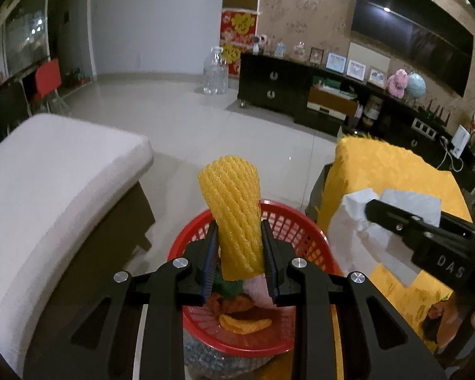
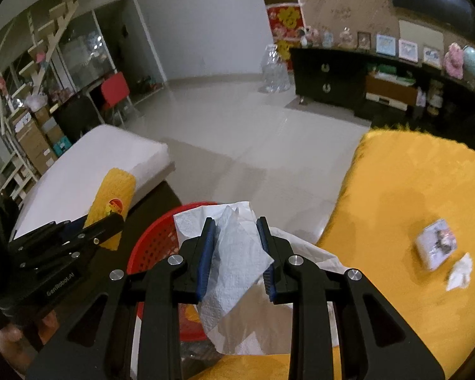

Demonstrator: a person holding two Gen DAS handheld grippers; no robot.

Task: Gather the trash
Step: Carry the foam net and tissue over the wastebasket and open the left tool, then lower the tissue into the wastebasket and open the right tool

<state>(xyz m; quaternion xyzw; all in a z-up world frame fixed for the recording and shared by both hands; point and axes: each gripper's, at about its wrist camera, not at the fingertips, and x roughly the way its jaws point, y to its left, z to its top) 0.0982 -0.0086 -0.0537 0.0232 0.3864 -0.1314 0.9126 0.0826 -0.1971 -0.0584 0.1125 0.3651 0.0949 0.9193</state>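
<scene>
From the left wrist view, the left gripper [image 1: 239,247] has its fingers closed on a yellow foam net sleeve [image 1: 232,209], a ribbed, tube-shaped mesh standing upright just above the red basket [image 1: 304,231]. The basket is round, perforated plastic, and holds orange peel [image 1: 245,324] and other scraps. Right of the basket, the right gripper [image 1: 372,210] pinches a white tissue [image 1: 353,218] over the yellow-clothed surface [image 1: 383,167].

From the right wrist view, the right gripper [image 2: 236,242] has its fingers clamped on the crumpled, embossed tissue [image 2: 237,253], hanging at the right rim of the basket [image 2: 156,240]. Left of the basket, the left gripper [image 2: 110,221] holds the sleeve [image 2: 114,202]. On the fuzzy surface [image 2: 411,183], well right of the basket, lie a small packet [image 2: 435,243] and a tissue wad [image 2: 459,272].
</scene>
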